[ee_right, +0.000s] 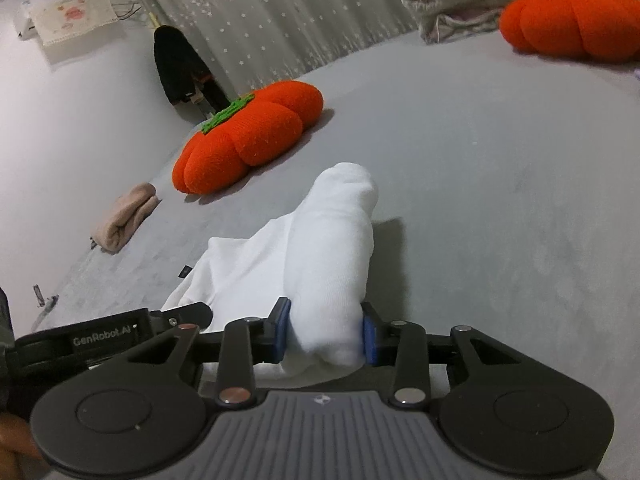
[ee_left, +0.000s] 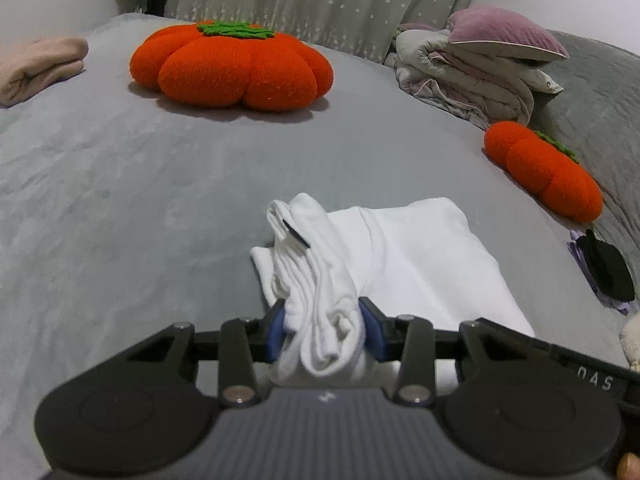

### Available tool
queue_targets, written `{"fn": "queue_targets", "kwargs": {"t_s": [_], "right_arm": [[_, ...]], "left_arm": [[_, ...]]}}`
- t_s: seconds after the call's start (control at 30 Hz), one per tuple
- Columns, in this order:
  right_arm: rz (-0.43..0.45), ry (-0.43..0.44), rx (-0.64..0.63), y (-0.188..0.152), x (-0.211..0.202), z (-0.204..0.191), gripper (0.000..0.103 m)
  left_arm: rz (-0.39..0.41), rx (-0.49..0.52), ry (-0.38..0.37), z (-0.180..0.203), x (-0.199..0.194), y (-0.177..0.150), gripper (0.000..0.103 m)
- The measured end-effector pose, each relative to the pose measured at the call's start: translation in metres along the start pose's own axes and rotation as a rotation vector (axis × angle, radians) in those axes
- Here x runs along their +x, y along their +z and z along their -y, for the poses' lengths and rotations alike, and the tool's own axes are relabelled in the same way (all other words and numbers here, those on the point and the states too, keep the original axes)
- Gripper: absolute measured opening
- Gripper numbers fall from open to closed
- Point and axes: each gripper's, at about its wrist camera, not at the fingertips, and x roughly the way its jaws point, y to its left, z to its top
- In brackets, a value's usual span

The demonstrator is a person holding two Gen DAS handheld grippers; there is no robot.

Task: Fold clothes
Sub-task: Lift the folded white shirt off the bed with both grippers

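Observation:
A white garment (ee_left: 416,256) lies partly folded on the grey bed (ee_left: 140,200). My left gripper (ee_left: 323,316) is shut on a bunched fold of it at its near left side, with a small black tag (ee_left: 296,234) showing on the bunch. In the right wrist view my right gripper (ee_right: 325,322) is shut on a thick rolled part of the same white garment (ee_right: 332,248), lifted off the bed (ee_right: 500,200). The left gripper's body (ee_right: 104,334) shows at the lower left of that view, close beside the right one.
A large orange pumpkin cushion (ee_left: 232,68) and a folded beige cloth (ee_left: 40,68) lie far left. A smaller pumpkin cushion (ee_left: 548,170), a heap of bedding with a purple pillow (ee_left: 480,68) and a black-and-purple item (ee_left: 604,272) lie right. A starred curtain (ee_left: 320,0) hangs behind.

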Motion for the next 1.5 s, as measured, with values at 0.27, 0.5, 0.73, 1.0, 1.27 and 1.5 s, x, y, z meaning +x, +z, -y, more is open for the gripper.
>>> {"fn": "queue_targets", "kwargs": {"t_s": [0.27, 0.5, 0.73, 1.0, 1.27, 1.5], "right_arm": [[-0.077, 0.055, 0.107, 0.003, 0.010, 0.020, 0.041], [-0.111, 0.154, 0.319, 0.004, 0.026, 0.056, 0.047], [-0.113, 0.197, 0.348, 0.015, 0.044, 0.066, 0.047], [-0.105, 0.219, 0.383, 0.024, 0.054, 0.073, 0.039], [-0.051, 0.141, 0.216, 0.026, 0.043, 0.046, 0.030], [0.010, 0.092, 0.091, 0.030, 0.028, 0.027, 0.029]], "left_arm": [[-0.066, -0.068, -0.029, -0.016, 0.014, -0.001, 0.038], [-0.117, -0.192, -0.102, -0.040, 0.029, 0.003, 0.044], [-0.127, -0.250, -0.129, -0.047, 0.039, 0.004, 0.046], [-0.107, -0.245, -0.124, -0.045, 0.042, 0.002, 0.046], [-0.048, -0.143, -0.065, -0.026, 0.028, 0.001, 0.038], [0.017, -0.065, -0.053, -0.009, 0.012, 0.007, 0.037]]}}
